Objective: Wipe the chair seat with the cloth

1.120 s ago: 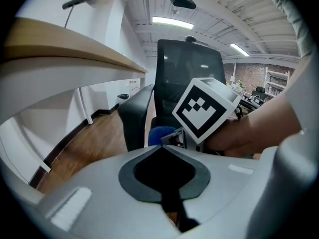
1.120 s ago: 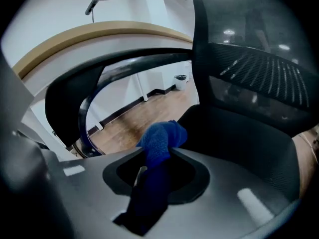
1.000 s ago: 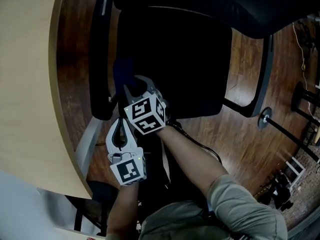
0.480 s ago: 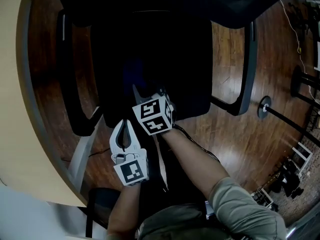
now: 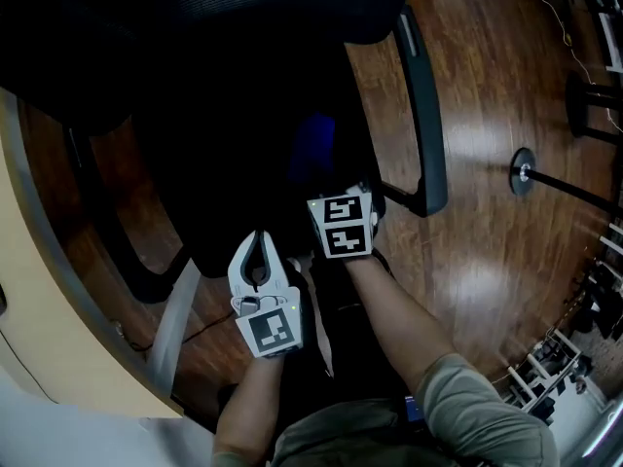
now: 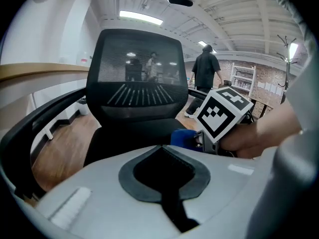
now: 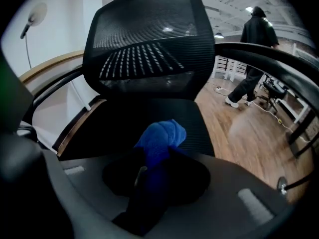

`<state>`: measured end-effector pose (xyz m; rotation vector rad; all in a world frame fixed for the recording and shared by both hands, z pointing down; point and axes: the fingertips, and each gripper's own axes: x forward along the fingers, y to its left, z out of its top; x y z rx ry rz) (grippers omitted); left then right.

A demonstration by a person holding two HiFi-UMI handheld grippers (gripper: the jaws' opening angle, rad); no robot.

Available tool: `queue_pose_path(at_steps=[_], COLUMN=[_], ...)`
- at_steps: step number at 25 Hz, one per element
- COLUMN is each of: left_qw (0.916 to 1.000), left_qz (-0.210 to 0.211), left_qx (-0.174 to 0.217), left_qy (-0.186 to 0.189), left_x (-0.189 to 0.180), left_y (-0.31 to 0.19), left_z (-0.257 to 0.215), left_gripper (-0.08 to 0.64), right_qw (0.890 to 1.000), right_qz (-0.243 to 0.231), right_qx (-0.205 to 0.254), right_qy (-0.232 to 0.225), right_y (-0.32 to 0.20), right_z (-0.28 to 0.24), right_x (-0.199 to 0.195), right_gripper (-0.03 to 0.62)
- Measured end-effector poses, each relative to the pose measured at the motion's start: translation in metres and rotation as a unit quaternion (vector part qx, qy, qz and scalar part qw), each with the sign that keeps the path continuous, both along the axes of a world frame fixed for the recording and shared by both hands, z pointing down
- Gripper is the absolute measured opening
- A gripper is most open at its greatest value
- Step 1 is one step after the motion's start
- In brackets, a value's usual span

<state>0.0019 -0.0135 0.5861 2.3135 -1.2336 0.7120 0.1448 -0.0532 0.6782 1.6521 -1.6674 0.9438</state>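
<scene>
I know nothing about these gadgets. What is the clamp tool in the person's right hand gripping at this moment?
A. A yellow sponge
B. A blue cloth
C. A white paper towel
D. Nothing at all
B: the right gripper view shows the right gripper with its jaws closed on a bunched blue cloth, held above the black mesh office chair seat.

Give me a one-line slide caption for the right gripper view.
Right gripper, shut on a bunched blue cloth, pointing at the black chair seat; mesh backrest beyond.
</scene>
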Motion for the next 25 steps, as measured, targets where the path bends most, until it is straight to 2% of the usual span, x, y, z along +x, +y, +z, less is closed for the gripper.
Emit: queue_pose_path(at_steps=[7, 13, 17, 25], left_qw=[0.9987, 0.9979, 0.9980, 0.9998], left_qz=[0.048, 0.060, 0.060, 0.019], left_qx=[0.002, -0.004, -0.010, -0.004], left_qy=[0.016, 0.022, 0.019, -0.002], left_x=[0.051, 0.075, 0.079, 0.057], left_y=[0.004, 0.013, 0.018, 0.017], left_z=[-0.002, 0.004, 0.011, 0.006], left_gripper=[0.005, 0.005, 0.005, 0.005], right_qw=[0.995, 0.988, 0.986, 0.985], right_qz=[0.102, 0.154, 0.165, 0.165], right_qx=[-0.006, -0.025, -0.037, -0.044], right_qy=[0.008, 0.009, 0.011, 0.008], right_y=[0.030, 0.055, 0.064, 0.067], right_z=[0.001, 0.011, 0.019, 0.033], right_x=[0.069, 0.092, 0.093, 0.098], right_gripper=[0.101, 0.101, 0.101, 0.100])
